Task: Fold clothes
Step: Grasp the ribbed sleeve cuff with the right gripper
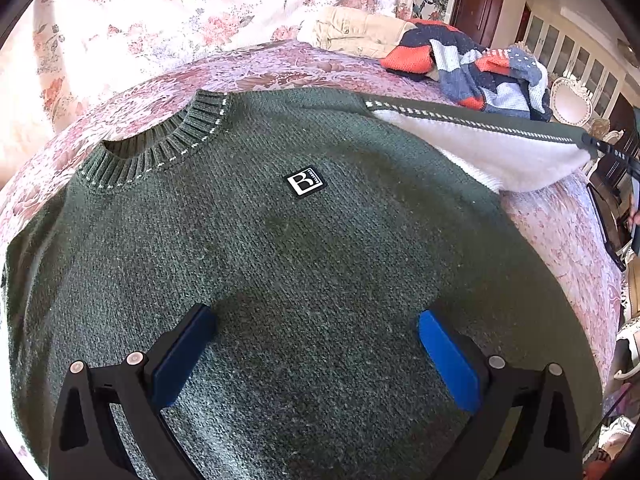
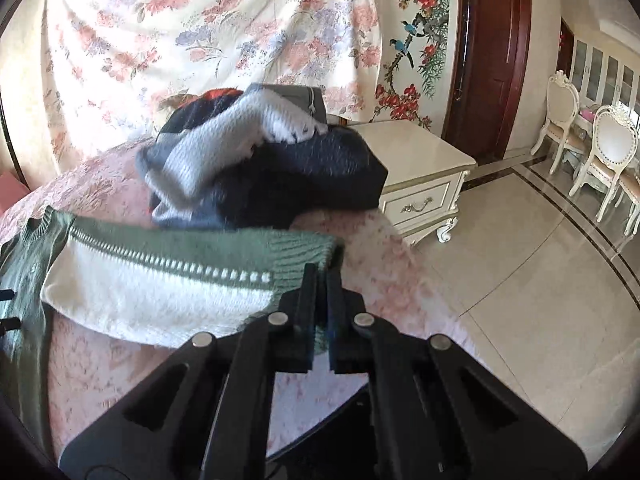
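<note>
A dark green knit sweater (image 1: 280, 260) with a ribbed collar and a small white logo patch lies flat, front up, on a bed with a pink floral cover (image 1: 560, 232). My left gripper (image 1: 316, 332) hovers open just above its lower chest, blue pads wide apart with nothing between them. My right gripper (image 2: 322, 276) is shut on the ribbed cuff (image 2: 304, 256) of the sweater's sleeve. The sleeve (image 1: 480, 140) is lifted off the bed and stretched out to the right, its white fleecy lining showing. The right gripper's tip (image 1: 592, 144) shows at the sleeve's end in the left wrist view.
A heap of other clothes, a navy, orange and grey knit (image 1: 480, 72) and a beige garment (image 1: 352, 32), lies at the bed's far right corner. A floral sheet (image 2: 200, 32) hangs behind. A white nightstand (image 2: 420, 176), tiled floor and white chairs (image 2: 608, 152) stand right of the bed.
</note>
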Tool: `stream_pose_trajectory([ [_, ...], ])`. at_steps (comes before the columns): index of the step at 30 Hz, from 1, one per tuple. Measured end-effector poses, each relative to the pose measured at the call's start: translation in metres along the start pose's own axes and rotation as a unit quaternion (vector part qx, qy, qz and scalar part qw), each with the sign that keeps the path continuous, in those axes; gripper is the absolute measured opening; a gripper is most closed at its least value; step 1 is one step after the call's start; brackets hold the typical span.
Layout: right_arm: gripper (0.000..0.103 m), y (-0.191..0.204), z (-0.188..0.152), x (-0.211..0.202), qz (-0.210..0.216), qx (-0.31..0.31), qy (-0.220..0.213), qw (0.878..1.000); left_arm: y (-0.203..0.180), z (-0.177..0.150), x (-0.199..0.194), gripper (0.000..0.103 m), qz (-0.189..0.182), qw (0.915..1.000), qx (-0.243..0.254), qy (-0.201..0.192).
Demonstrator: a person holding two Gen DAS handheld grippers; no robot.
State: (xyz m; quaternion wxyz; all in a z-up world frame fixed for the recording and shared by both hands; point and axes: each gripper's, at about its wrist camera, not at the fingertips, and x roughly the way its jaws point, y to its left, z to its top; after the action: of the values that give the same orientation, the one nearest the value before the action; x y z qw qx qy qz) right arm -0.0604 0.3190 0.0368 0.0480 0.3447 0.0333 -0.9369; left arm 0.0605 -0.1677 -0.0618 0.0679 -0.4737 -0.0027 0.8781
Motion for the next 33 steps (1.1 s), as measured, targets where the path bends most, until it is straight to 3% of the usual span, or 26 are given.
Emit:
stream_pose_trajectory([
  [2,0.005,0.004,0.004,0.007,-0.009,-0.013,0.006,1.0,0.002,0.003,-0.001,0.103,-0.001,0.9999,-0.007,0.013],
  [5,0.005,0.006,0.005,0.012,-0.013,-0.015,0.01,1.0,0.015,0.027,-0.011,0.103,-0.075,0.993,-0.089,0.023],
  [6,0.005,0.007,0.004,0.012,-0.013,-0.015,0.011,1.0,0.018,0.039,-0.018,0.103,-0.1,0.9899,-0.1,0.006],
  [7,0.005,0.007,0.004,0.012,-0.013,-0.015,0.011,1.0,0.016,0.053,-0.023,0.103,-0.094,0.9914,-0.091,-0.009],
  [10,0.005,0.006,0.002,0.007,-0.011,-0.013,0.007,1.0,-0.001,0.094,-0.011,0.103,0.026,0.9994,-0.008,-0.022],
  [12,0.005,0.007,0.002,0.001,-0.009,-0.014,0.002,1.0,-0.009,0.118,0.015,0.103,0.135,0.9897,0.044,-0.017],
  [13,0.005,0.008,0.003,-0.003,-0.008,-0.014,-0.002,1.0,-0.012,0.128,0.032,0.103,0.168,0.9837,0.064,-0.004],
  [14,0.005,0.009,0.005,-0.007,-0.007,-0.014,-0.007,1.0,-0.013,0.137,0.048,0.103,0.178,0.9811,0.075,0.01],
  [17,0.005,0.015,0.013,-0.025,-0.004,-0.021,-0.029,0.999,-0.016,0.15,0.081,0.103,0.16,0.983,0.085,0.028],
  [20,0.005,0.023,0.022,-0.044,-0.003,-0.027,-0.053,0.998,-0.01,0.164,0.092,0.103,0.137,0.9896,0.04,0.018],
  [25,0.005,0.04,0.039,-0.077,-0.008,-0.04,-0.098,0.994,0.004,0.164,0.095,0.103,0.101,0.9948,-0.01,0.013],
  [28,0.005,0.051,0.053,-0.089,-0.002,-0.048,-0.117,0.992,0.012,0.156,0.077,0.103,0.078,0.9962,-0.033,-0.022],
  [33,0.006,0.06,0.052,-0.064,0.028,-0.048,-0.059,0.997,0.017,0.131,0.032,0.103,0.047,0.9968,-0.034,-0.054],
])
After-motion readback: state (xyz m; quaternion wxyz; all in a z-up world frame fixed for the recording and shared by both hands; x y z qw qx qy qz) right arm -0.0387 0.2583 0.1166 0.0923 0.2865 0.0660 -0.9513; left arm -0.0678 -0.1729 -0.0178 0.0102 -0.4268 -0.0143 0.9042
